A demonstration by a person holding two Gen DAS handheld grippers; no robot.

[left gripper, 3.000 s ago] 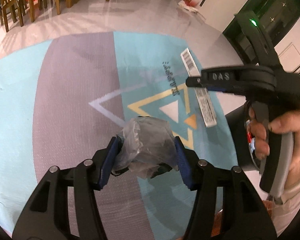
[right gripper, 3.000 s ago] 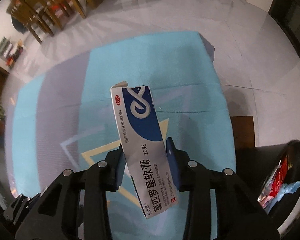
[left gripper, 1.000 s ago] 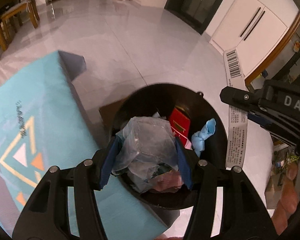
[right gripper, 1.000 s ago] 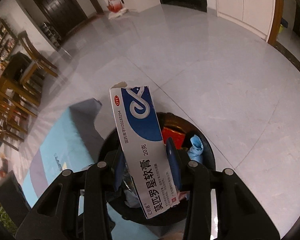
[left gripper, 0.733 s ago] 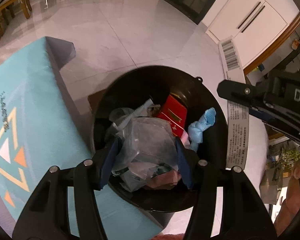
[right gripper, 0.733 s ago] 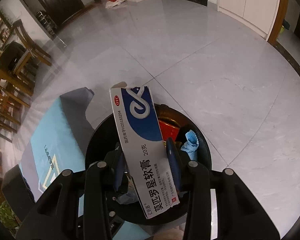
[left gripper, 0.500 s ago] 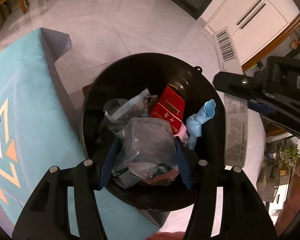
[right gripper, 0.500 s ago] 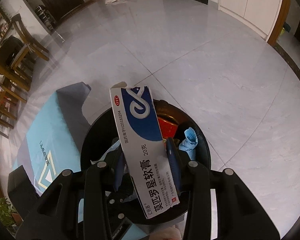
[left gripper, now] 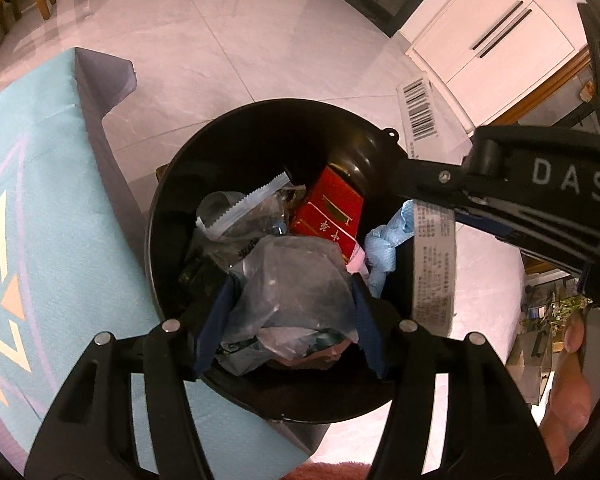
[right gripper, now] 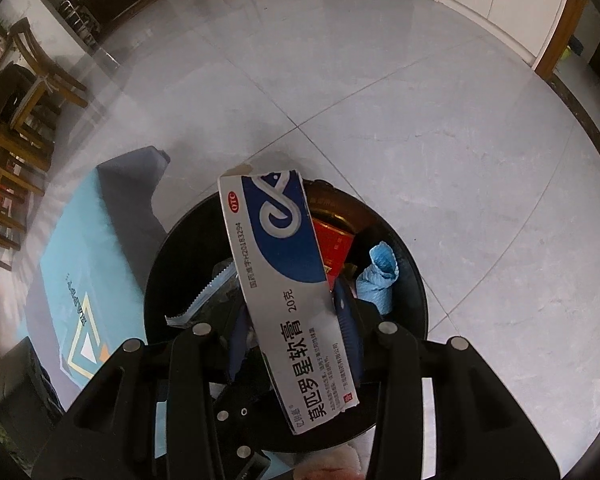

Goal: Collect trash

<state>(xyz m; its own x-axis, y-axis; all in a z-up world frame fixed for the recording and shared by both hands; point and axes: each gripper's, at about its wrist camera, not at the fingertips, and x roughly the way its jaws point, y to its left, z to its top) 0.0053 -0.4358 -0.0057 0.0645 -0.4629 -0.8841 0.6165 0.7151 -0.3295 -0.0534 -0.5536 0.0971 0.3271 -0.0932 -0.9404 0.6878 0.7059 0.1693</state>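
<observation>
A pale tiled floor [right gripper: 440, 128] runs out to white cupboard doors, with a teal patterned rug [left gripper: 40, 208] lying beside a round black bin [left gripper: 180, 208]. The bin already holds a red box [left gripper: 328, 216], a twist of blue tissue [left gripper: 384, 248] and some clear wrappers.

The left gripper [left gripper: 288, 320] hangs right over the bin's mouth, toward its near rim, pointing steeply down. Between its blue pads sits a crumpled clear plastic bag [left gripper: 296, 284]; the jaws have just been easing apart, yet the bag still fills the gap and appears to touch both pads.

The right gripper [right gripper: 296, 332] is also above the bin, on the side of the blue tissue. It carries a long ointment box [right gripper: 284, 280], whose long axis runs along the fingers, far end over the bin's middle and near end over the near rim. Its jaws have just been widening too; a slim gap shows at the left pad, so the hold looks nearly let go.

Both pieces lie straight above the opening, so the drop likely needs only wider jaws.
</observation>
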